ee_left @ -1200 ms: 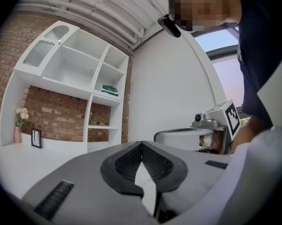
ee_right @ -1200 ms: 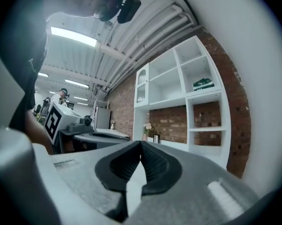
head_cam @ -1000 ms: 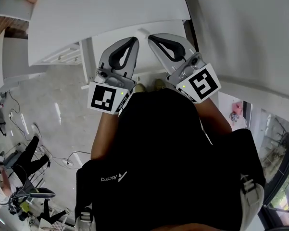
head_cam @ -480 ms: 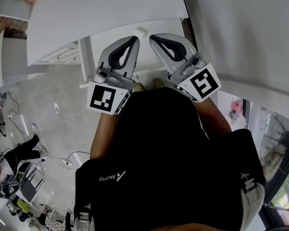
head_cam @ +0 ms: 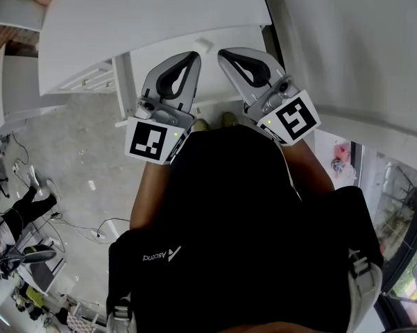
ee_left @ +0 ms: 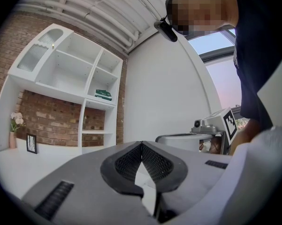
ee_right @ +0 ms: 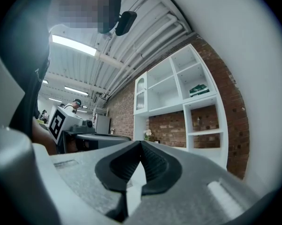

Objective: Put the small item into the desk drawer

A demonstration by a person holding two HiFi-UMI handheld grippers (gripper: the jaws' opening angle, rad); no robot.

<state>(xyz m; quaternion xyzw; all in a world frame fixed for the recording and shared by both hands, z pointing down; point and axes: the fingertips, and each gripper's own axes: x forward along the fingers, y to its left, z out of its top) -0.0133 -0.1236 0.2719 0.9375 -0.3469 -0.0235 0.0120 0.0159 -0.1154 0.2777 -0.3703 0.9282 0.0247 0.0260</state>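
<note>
Two claws: left claw (head_cam: 193, 56), right claw (head_cam: 222, 52); one desk (head_cam: 125, 19); one shelf unit (ee_left: 70, 76).

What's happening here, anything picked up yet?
A person stands at a white desk, holding the left gripper and right gripper side by side in front of the chest, tips toward the desk. Both have their jaws together with nothing between them. No item is held, so the task does not look under way.

Black top (head_cam: 229, 207), white logo (head_cam: 163, 255); grey left hand-held gripper (head_cam: 193, 56) and right hand-held gripper (head_cam: 222, 53), black pads (ee_left: 126, 164), black-white marker cubes (head_cam: 152, 141).
</note>
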